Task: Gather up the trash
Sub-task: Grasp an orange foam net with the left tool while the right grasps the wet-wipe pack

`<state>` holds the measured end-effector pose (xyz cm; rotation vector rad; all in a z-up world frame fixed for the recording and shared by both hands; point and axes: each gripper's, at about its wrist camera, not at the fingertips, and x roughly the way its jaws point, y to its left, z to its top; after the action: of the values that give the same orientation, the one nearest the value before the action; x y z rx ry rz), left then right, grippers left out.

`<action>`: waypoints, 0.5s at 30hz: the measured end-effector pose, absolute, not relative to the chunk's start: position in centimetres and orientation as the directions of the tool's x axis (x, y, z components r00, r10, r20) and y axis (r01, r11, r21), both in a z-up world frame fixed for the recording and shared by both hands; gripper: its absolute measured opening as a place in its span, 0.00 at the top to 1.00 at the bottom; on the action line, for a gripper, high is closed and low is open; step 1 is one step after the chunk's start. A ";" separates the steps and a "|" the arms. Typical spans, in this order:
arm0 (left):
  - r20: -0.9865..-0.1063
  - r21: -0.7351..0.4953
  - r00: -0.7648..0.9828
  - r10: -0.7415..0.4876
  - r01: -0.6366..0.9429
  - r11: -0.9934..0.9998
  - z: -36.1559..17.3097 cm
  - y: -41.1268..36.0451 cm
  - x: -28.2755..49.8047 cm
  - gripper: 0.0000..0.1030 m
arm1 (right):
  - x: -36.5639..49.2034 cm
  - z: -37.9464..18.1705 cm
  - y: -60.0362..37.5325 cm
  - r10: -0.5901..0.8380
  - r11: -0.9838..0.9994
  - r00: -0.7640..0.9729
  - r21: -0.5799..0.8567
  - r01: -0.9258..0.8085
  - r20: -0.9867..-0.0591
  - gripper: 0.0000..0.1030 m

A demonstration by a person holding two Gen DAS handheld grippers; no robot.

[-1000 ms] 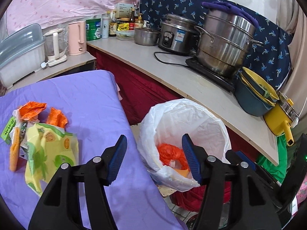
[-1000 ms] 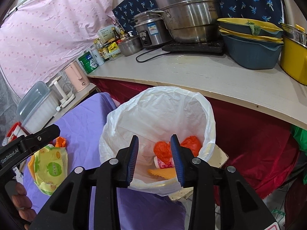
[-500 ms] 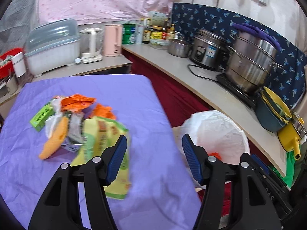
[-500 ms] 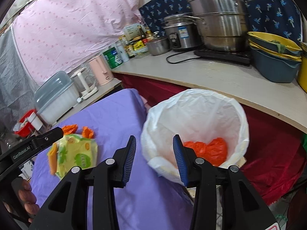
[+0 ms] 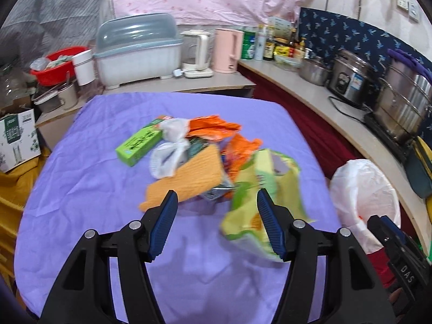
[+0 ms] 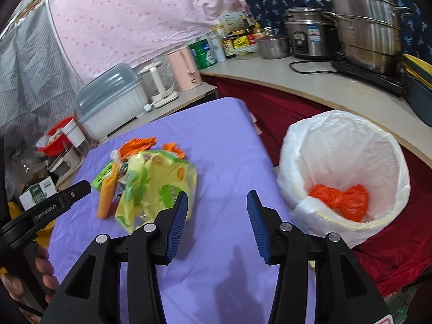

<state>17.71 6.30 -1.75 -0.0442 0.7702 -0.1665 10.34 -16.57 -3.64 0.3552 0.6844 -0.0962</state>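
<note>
While both grippers are held over the purple cloth [image 5: 81, 162], nothing is clamped in either. Left gripper [image 5: 216, 224] — jaws apart, empty, aimed down at the trash pile [image 5: 205, 159] in the middle of the table. Right gripper [image 6: 216, 224] — jaws apart, just been opening, only bare cloth seen between them.

The pile is made up of a yellow-green bag [image 5: 264, 194] nearest the left gripper, an orange pad [image 5: 194, 175], a green box [image 5: 140, 144], a white wrapper [image 5: 170, 148] and orange wrappers [image 5: 213, 129], all touching or overlapping. In the right wrist view the yellow-green bag [image 6: 159, 186] lies just left of the right gripper's left pad.

A bin [image 6: 348, 172] lined with a white bag is seen beside the table's right edge, below the counter [image 6: 324, 89]; orange plastic [image 6: 343, 199] lies at its bottom. Part of the left gripper's body [image 6: 51, 208] and the hand [image 6: 29, 278] holding it are seen at the left edge of the right wrist view.
</note>
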 end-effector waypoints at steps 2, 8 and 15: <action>-0.700 -0.099 0.698 -0.151 0.115 0.988 -2.4 7.7 17.9 0.43 | 10.9 -4.0 -15.5 0.042 0.939 0.765 0.286 0.189 -0.642 0.56; -0.728 -0.096 0.676 -0.116 0.068 0.993 -4.3 10.8 18.9 0.39 | 12.6 -5.1 -12.6 0.076 0.948 0.742 0.279 0.153 -0.666 0.55; -0.741 -0.088 0.662 -0.110 0.067 0.994 -5.9 12.5 20.2 0.34 | 14.5 -6.5 -10.3 0.091 0.954 0.717 0.267 0.136 -0.691 0.54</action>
<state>20.16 12.49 -5.95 -0.0549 0.8415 -0.0998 14.47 -10.27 -6.48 0.3108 0.7735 -0.0255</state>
